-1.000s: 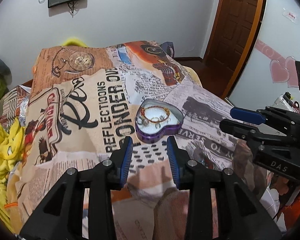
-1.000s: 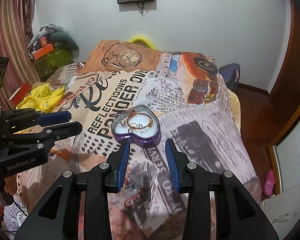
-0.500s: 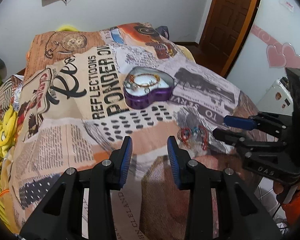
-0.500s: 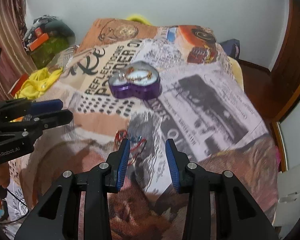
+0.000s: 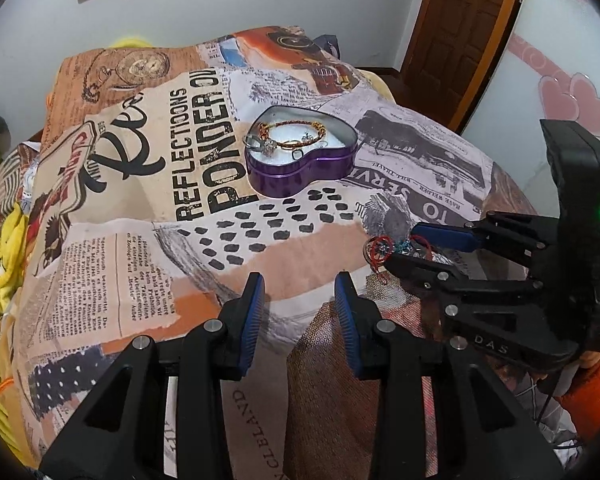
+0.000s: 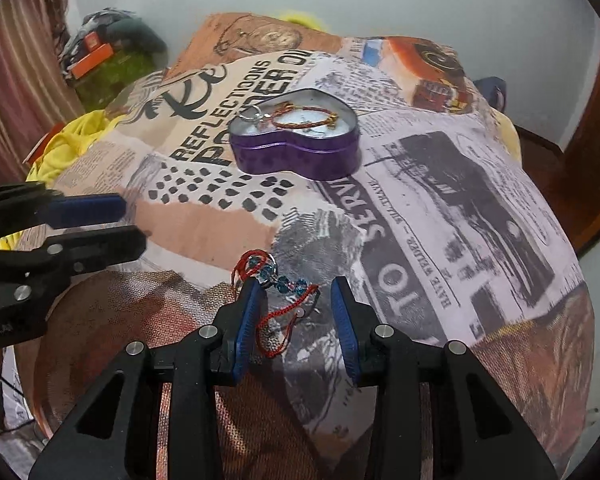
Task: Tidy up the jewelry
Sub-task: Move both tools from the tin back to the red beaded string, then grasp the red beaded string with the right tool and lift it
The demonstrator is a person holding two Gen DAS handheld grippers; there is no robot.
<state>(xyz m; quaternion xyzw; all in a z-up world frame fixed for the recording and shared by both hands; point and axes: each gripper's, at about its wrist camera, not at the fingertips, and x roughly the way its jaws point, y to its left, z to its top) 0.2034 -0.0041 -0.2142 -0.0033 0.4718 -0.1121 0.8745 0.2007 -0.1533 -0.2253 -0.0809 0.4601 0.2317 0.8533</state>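
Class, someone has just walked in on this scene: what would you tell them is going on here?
A person holding two grippers is tidying jewelry on a bed. The right gripper, open, sits over a red-and-blue beaded bracelet lying on the printed blanket. The left gripper hovers open and empty. The purple heart-shaped tin already holds a gold bracelet.

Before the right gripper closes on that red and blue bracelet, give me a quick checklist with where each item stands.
1. Right gripper open: ok, jaws apart.
2. Red and blue bracelet between the jaws: ok in part; beads and cord lie in the gap, one red loop beyond the left fingertip.
3. Fingertips down at the bedspread: cannot tell.
4. Left gripper out of the way: ok, open, empty, off to the side.
5. Heart-shaped tin open to receive: ok, no lid, a gold bracelet already inside.
6. Cord snagged on fabric: cannot tell.
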